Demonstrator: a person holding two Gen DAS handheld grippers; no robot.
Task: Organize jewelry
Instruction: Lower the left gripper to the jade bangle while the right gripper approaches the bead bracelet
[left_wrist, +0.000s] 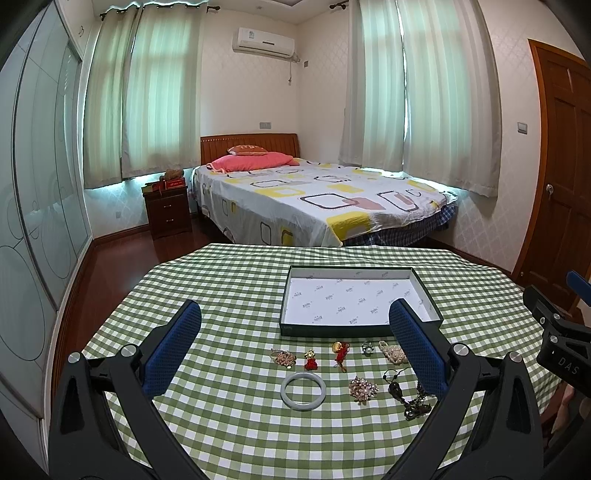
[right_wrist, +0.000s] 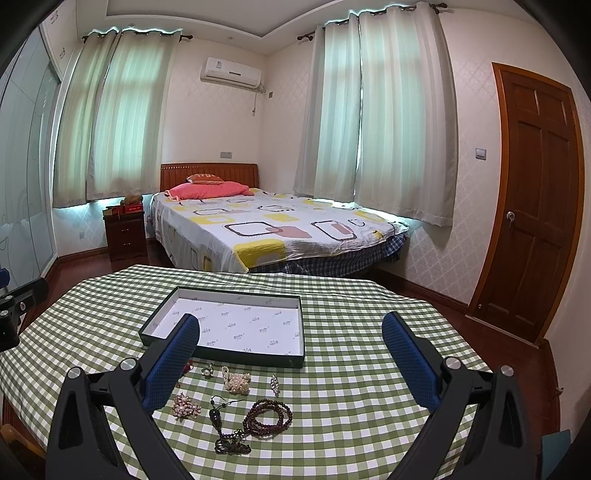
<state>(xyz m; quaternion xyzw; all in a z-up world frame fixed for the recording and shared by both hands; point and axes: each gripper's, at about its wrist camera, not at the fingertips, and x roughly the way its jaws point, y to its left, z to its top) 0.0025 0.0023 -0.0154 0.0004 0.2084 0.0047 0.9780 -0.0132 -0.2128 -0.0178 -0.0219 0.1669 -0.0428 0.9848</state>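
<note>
An open, empty dark-green box (left_wrist: 360, 328) (right_wrist: 221, 354) with a white printed lining sits on the checked table. Several jewelry pieces lie in front of it: a pale jade bangle (left_wrist: 303, 389), a red knot charm (left_wrist: 340, 353), a small red charm (left_wrist: 311, 361), a beaded brooch (left_wrist: 363, 388) (right_wrist: 186, 406), a pearl piece (left_wrist: 392, 352) (right_wrist: 236, 382), a dark bead bracelet (right_wrist: 268, 413) and a dark pendant cord (right_wrist: 225, 432). My left gripper (left_wrist: 295, 325) is open above the pieces. My right gripper (right_wrist: 291, 332) is open too, holding nothing.
The table has a green-and-white checked cloth (left_wrist: 229, 424). A bed (left_wrist: 314, 199), a dark nightstand (left_wrist: 168, 210) and a wooden door (right_wrist: 535, 206) stand beyond it. The right gripper's body shows at the right edge of the left wrist view (left_wrist: 557, 332).
</note>
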